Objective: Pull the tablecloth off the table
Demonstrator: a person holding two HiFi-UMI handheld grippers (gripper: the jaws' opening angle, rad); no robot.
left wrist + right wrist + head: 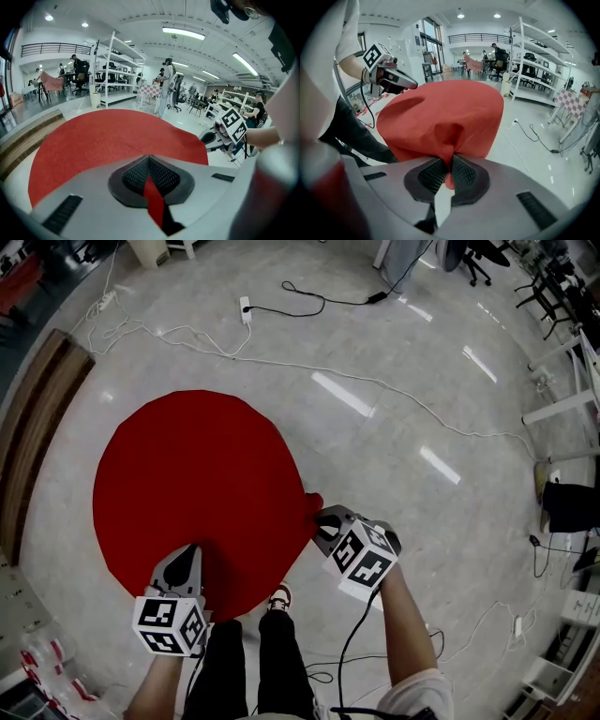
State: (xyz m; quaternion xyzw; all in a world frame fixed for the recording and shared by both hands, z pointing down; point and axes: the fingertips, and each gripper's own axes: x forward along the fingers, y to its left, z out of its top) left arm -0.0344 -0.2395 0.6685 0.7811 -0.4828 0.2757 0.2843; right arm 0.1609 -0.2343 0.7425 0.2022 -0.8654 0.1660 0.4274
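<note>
Where left gripper (190, 556) and right gripper (320, 517) pinch it in ribbed jaws, the round red tablecloth (197, 474) bunches.

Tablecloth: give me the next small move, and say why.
Probably draw both grippers back toward the body together. The left gripper and right gripper are each shut on the near edge of the tablecloth, the right one bunching it, while most of it lies spread flat.
</note>
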